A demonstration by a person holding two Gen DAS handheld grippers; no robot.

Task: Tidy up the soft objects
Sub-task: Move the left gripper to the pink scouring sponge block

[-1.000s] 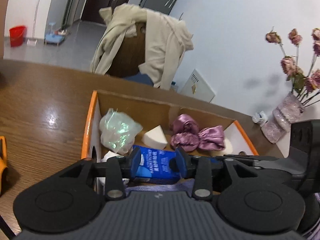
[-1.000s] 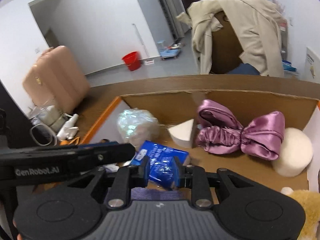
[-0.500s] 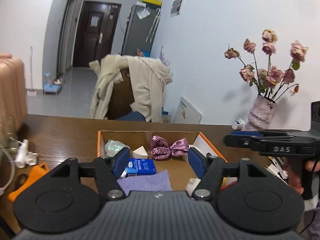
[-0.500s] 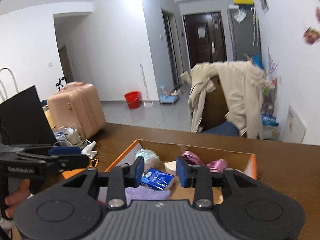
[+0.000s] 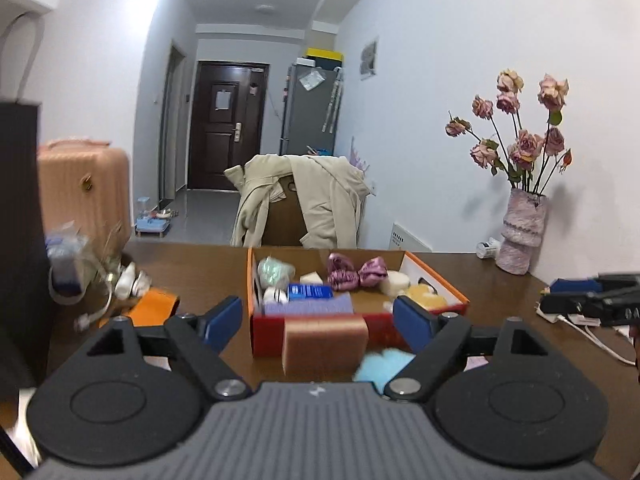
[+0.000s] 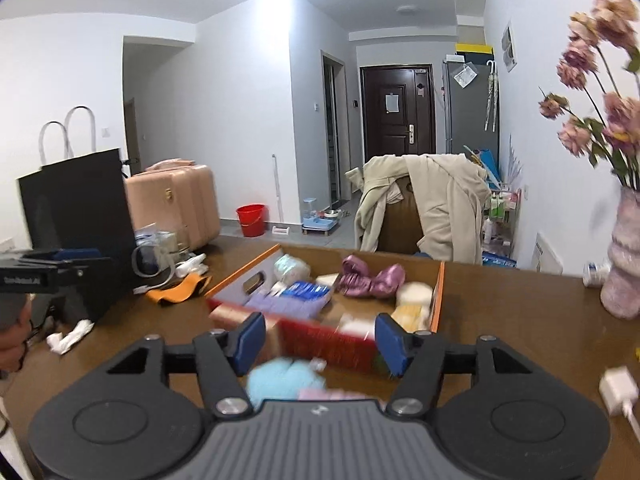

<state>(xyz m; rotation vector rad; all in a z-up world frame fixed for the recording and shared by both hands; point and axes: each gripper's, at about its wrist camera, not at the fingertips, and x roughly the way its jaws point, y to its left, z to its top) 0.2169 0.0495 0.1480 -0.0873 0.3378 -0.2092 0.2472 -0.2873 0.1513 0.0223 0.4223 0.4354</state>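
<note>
An orange-rimmed cardboard box stands on the brown table. It holds a blue tissue pack, a purple satin scrunchie, a lilac cloth, white sponges and a yellow plush. A tan sponge block and a light blue fluffy thing lie in front of the box. My left gripper is open and empty, pulled back from the box. My right gripper is open and empty too.
A vase of dried roses stands at the right. A black paper bag, clutter and an orange strap lie left of the box. A white charger lies at the right. A chair with a beige coat stands behind the table.
Both grippers let go of the blue tissue pack, opened wide and drew back and up from the box. The pack now lies in the box.
</note>
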